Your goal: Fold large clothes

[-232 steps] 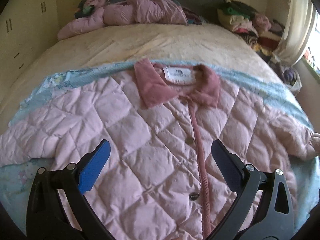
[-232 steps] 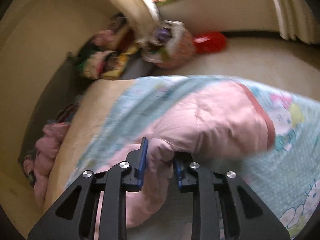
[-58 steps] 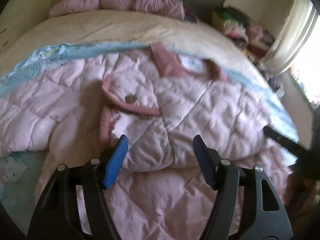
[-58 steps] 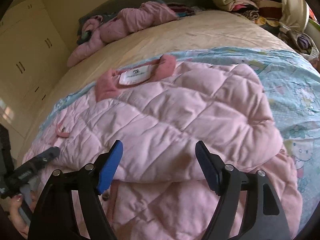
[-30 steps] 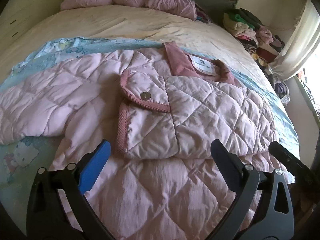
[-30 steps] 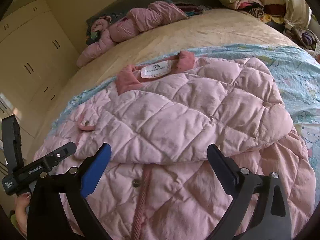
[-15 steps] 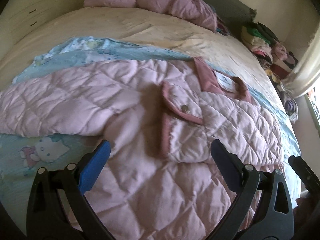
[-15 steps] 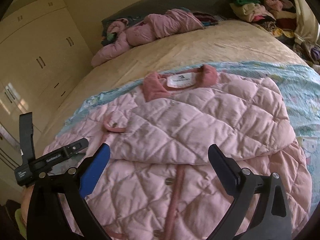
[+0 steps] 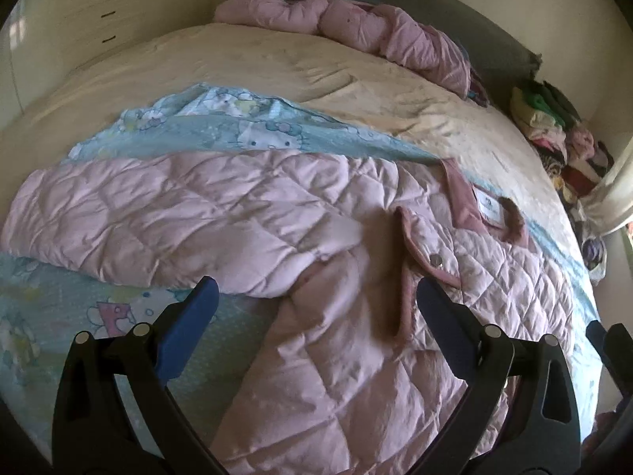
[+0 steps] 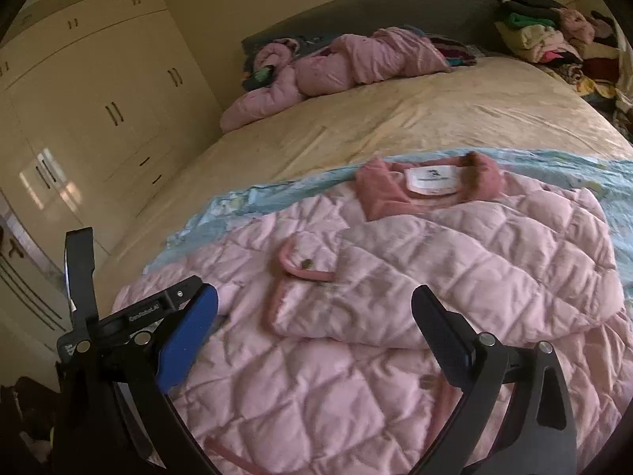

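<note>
A pink quilted jacket (image 9: 356, 360) lies face up on the bed, its collar (image 9: 490, 213) toward the headboard. Its right sleeve (image 9: 486, 277) is folded across the chest, the cuff with a snap button on top. Its left sleeve (image 9: 158, 217) lies spread out to the left. My left gripper (image 9: 316, 308) is open and empty, hovering above the jacket near the left armpit. My right gripper (image 10: 316, 316) is open and empty above the jacket's (image 10: 395, 316) lower front. The left gripper's body shows at the left of the right wrist view (image 10: 118, 312).
A blue cartoon-print sheet (image 9: 245, 134) lies under the jacket on the beige bedspread (image 9: 277, 67). Another pink jacket (image 9: 356, 27) lies crumpled by the dark headboard. A clothes pile (image 9: 554, 126) sits at the far right. Cream wardrobes (image 10: 99, 111) stand left of the bed.
The right gripper let go of the right sleeve after laying it across the chest. Both grippers opened wide. The left gripper has swung left toward the spread left sleeve.
</note>
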A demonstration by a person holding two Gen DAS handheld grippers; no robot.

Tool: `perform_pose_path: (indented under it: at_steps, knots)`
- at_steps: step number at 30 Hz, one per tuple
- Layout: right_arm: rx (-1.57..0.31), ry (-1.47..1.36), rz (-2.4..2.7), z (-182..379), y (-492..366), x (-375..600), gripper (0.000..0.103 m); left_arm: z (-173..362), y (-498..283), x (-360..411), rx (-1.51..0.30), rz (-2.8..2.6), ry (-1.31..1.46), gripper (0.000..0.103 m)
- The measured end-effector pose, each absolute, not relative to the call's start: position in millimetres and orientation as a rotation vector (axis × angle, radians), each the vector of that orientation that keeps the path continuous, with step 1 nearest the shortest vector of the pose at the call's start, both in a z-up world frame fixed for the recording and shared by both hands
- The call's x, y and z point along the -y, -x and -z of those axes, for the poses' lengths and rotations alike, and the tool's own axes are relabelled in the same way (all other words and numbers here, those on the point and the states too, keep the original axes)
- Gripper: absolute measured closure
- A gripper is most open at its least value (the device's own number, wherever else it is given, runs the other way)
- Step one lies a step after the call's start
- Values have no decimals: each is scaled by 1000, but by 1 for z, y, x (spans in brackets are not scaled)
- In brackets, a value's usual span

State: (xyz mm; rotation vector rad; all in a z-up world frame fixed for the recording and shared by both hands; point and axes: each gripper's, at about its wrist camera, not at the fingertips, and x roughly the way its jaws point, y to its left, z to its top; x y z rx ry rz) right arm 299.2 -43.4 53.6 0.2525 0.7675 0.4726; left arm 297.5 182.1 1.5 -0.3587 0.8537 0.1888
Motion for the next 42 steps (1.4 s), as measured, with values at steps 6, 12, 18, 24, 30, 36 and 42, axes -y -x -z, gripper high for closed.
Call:
perform_pose_path:
  at_steps: [6,12,18,24,30,36,42]
  knots:
    - [-759,-236,-529,-63,-303,9,5,-4,-292,-209,-835,-245,404,9]
    - [-752,-203,-581,-69,-307,-25,5,-4,-286,-239,-822,-306,447,9]
    - [-749,-168,-622,-71,-310,-53,5,-2,-277,-269,-813,-378,492,9]
    - [-754,-144,-663,-71,-311,-77,5,3,-265,-303,-797,-435,562,9]
    - [-771,-122,-716,-64,-310,-102,5,16,-252,-341,-804,-533,633,9]
    - [-795,-91,-775,-55,-305,-130,5,27,-239,-371,-811,-591,694,9]
    - [-830,-43,-849,-42,-302,-160,5,47,-230,-394,-816,-588,813,9]
